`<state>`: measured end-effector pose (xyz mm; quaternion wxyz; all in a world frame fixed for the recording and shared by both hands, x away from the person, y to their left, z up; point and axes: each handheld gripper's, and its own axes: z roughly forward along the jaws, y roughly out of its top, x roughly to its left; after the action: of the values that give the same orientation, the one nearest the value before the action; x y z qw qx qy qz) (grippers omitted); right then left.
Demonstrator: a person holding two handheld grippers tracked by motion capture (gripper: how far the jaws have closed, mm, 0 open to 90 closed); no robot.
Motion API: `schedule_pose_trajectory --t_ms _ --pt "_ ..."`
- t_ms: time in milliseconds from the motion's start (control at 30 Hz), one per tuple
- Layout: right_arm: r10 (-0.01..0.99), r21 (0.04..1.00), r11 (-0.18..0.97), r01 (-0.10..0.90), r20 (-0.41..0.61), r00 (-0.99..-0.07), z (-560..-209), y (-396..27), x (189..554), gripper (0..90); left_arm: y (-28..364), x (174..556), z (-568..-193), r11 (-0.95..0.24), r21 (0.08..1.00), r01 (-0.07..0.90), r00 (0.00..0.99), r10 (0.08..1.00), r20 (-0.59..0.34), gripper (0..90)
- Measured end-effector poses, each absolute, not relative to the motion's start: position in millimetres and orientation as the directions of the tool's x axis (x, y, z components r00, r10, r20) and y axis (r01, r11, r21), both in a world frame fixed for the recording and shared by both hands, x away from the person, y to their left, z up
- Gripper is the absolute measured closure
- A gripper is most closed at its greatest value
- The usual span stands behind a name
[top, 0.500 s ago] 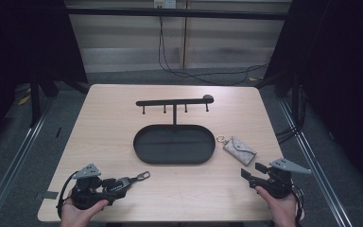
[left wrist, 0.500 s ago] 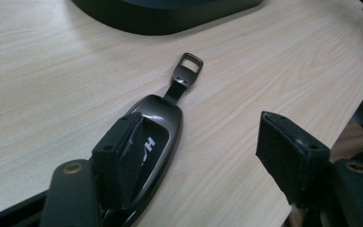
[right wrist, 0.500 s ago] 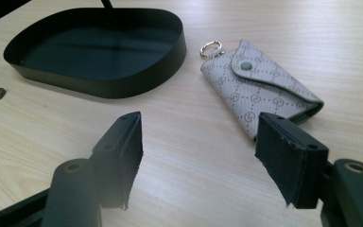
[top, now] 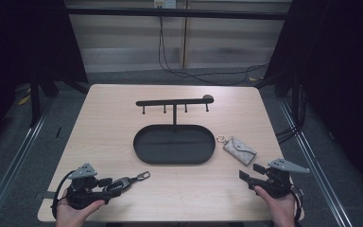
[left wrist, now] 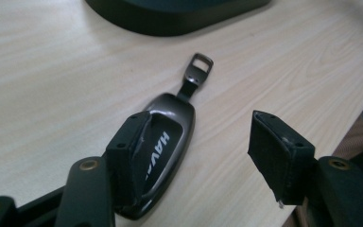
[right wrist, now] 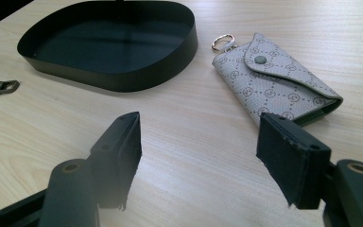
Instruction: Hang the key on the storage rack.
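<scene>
My left gripper (left wrist: 201, 135) is released. One pad hangs over the near end of the car key fob (left wrist: 168, 142) and the other stands well off to its side, so nothing is clamped. My right gripper (right wrist: 198, 137) is slack too, with bare table (right wrist: 179, 189) between its pads. Against half a second ago I see no shift in either hand, the fob or the pouch, so I judge the pickup still to be made.

In the high view the fob lies at the lower left, near the table's front edge. It is a smooth, glossy dark shell, rounded, with white lettering, a short strap and a squared metal loop (left wrist: 202, 63). The grey key pouch (right wrist: 274, 85), upper right in the right gripper view, is patterned leatherette with a snap flap and a ring. Beyond them sit a matte black oval tray (right wrist: 123, 75) and its hook bar (top: 175, 101) on pale woodgrain.
</scene>
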<state>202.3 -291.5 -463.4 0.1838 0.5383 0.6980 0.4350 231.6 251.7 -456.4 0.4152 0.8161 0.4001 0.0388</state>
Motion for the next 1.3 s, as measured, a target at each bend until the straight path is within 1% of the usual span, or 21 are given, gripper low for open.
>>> schedule_pose_trajectory --t_ms 67,133,200,233,267,300,367,467,533,600,700,733,800,900,1000,1100,1133,1200,1233,1300 --pt "0.909 0.806 0.036 0.591 0.22 -0.354 -463 -292 202 31.6 251 233 -453 -0.332 0.712 0.619 0.675 0.688 -0.266 40.3" --pt "0.909 0.807 0.04 0.589 0.216 -0.357 -462 -292 200 31.5 248 235 -449 -0.342 0.718 0.606 0.683 0.686 -0.249 45.9" --pt "0.91 0.809 0.04 0.586 0.213 -0.356 -462 -292 199 31.6 247 235 -448 -0.34 0.718 0.607 0.683 0.685 -0.253 47.3" --pt "0.91 0.809 0.039 0.587 0.215 -0.356 -462 -292 199 31.6 245 234 -445 -0.34 0.717 0.608 0.694 0.667 -0.272 54.6" --pt "0.91 0.809 0.041 0.587 0.212 -0.356 -462 -292 199 31.6 245 234 -445 -0.34 0.717 0.608 0.694 0.667 -0.272 56.0" --pt "0.91 0.809 0.041 0.587 0.212 -0.356 -462 -292 199 31.6 242 233 -444 -0.334 0.709 0.621 0.687 0.667 -0.288 56.0" --pt "0.909 0.806 0.034 0.591 0.221 -0.353 -463 -292 201 30.1 236 233 -441 -0.357 0.711 0.606 0.7 0.664 -0.263 56.0" --pt "0.91 0.805 0.032 0.593 0.222 -0.35 -463 -292 201 28.8 231 236 -438 -0.387 0.692 0.609 0.707 0.66 -0.254 56.8" --pt "0.909 0.807 0.027 0.59 0.225 -0.35 -463 -292 200 28.8 227 243 -435 -0.417 0.662 0.623 0.71 0.656 -0.255 59.5" --pt "0.908 0.808 0.03 0.589 0.224 -0.353 -463 -292 200 28.8 226 244 -434 -0.433 0.648 0.626 0.716 0.648 -0.259 64.7" --pt "0.907 0.806 0.031 0.591 0.226 -0.355 -463 -292 200 28.8 223 249 -428 -0.462 0.633 0.621 0.728 0.64 -0.247 65.9" --pt "0.906 0.805 0.032 0.593 0.227 -0.357 -463 -292 201 28.2 222 254 -426 -0.464 0.623 0.629 0.731 0.625 -0.273 66.0" --pt "0.907 0.804 0.026 0.594 0.231 -0.353 -463 -292 201 27.6 222 257 -425 -0.472 0.62 0.627 0.734 0.623 -0.269 65.2" --pt "0.906 0.803 0.022 0.596 0.236 -0.351 -464 -293 201 26.8 220 262 -423 -0.46 0.611 0.644 0.718 0.639 -0.276 65.9" --pt "0.907 0.8 0.029 0.599 0.231 -0.353 -465 -292 202 25.9 216 268 -419 -0.468 0.6 0.649 0.717 0.64 -0.276 68.4" --pt "0.903 0.798 0.036 0.602 0.232 -0.361 -465 -290 202 25.5 211 273 -417 -0.482 0.59 0.647 0.723 0.634 -0.274 67.9" --pt "0.903 0.798 0.034 0.601 0.233 -0.361 -465 -291 202 24.4 208 276 -415 -0.489 0.585 0.647 0.727 0.628 -0.279 65.3" --pt "0.903 0.796 0.028 0.604 0.239 -0.357 -465 -291 202 24.1 207 278 -414 -0.504 0.575 0.644 0.733 0.621 -0.277 65.2" --pt "0.903 0.795 0.028 0.605 0.24 -0.357 -465 -292 203 24.1 204 280 -414 -0.534 0.558 0.635 0.745 0.616 -0.257 66.3" --pt "0.903 0.795 0.029 0.606 0.239 -0.357 -465 -292 203 24.4 202 282 -415 -0.551 0.546 0.631 0.749 0.617 -0.243 67.0"
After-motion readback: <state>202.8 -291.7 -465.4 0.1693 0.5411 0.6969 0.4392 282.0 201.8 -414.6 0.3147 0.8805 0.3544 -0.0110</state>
